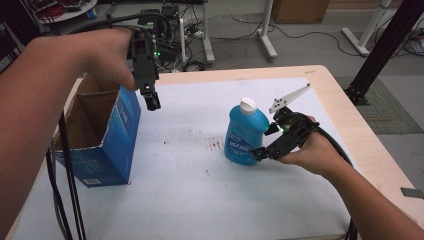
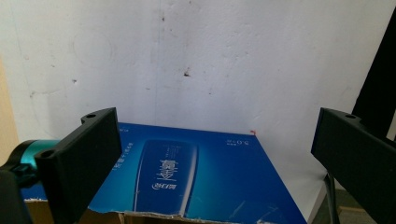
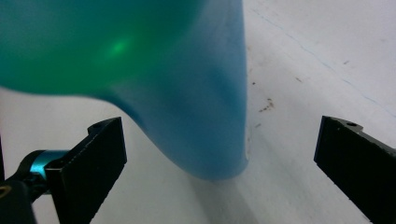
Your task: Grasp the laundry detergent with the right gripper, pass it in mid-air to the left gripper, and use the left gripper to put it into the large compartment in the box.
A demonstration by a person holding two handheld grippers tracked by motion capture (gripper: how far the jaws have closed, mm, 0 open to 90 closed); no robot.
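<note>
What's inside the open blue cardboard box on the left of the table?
The open blue cardboard box shows only bare brown inner walls. Its bottom is hidden by the person's left forearm and the box's own front wall.

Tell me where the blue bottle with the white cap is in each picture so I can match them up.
High view: the blue bottle stands upright right of centre on the white table cover, beside the right gripper.
Left gripper view: not in it; that one looks down on the blue box.
Right gripper view: the bottle looms close at upper left, between the open jaws.
Shared landmark: the white table cover with its dark specks.
</note>
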